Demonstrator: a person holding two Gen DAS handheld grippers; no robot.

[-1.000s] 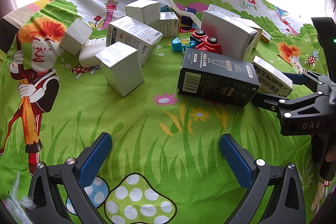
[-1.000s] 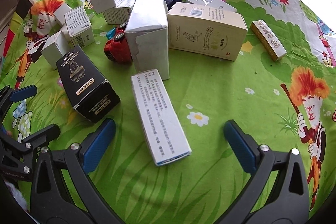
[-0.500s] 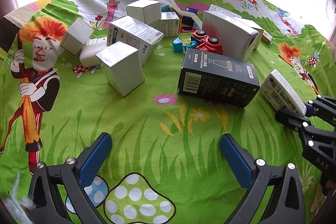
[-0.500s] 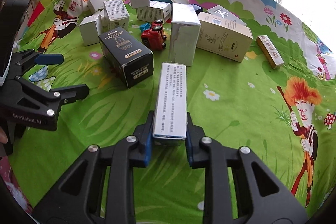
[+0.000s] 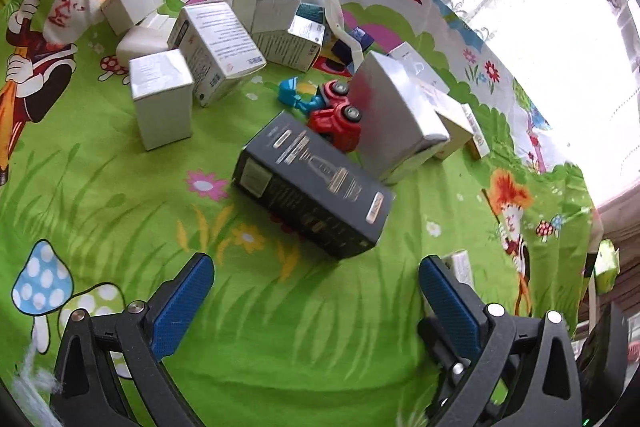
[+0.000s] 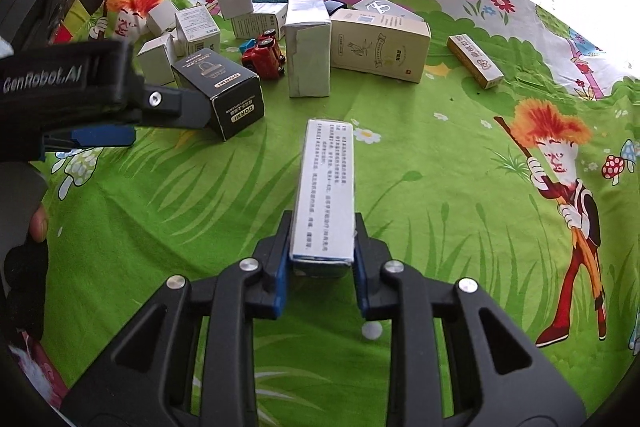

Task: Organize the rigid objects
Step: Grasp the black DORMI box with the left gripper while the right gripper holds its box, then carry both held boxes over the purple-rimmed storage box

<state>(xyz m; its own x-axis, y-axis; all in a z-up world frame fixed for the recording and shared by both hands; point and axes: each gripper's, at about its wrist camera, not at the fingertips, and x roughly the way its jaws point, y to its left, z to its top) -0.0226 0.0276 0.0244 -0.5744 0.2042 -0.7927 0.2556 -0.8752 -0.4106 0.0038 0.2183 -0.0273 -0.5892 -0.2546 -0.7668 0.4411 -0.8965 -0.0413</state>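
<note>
My right gripper (image 6: 320, 259) is shut on a long white box with printed text (image 6: 326, 187) and holds it above the green cloth, pointing toward the pile. My left gripper (image 5: 316, 295) is open and empty, just in front of a black box (image 5: 316, 183) that lies on its side; it also shows at the left of the right wrist view (image 6: 132, 125), next to the black box (image 6: 224, 91). A red toy truck (image 5: 336, 119) lies behind the black box. A tall white carton (image 6: 308, 47) stands mid-table.
Several small white boxes (image 5: 160, 103) cluster at the far left. A cream box (image 6: 380, 45) and a slim yellow box (image 6: 474, 61) lie to the right. A blue toy (image 5: 294, 97) sits by the truck. The cartoon tablecloth (image 6: 440, 187) covers the table.
My right gripper has closed on the long white box and lifted it off the cloth toward me. My left gripper has tilted and shifted closer to the black box.
</note>
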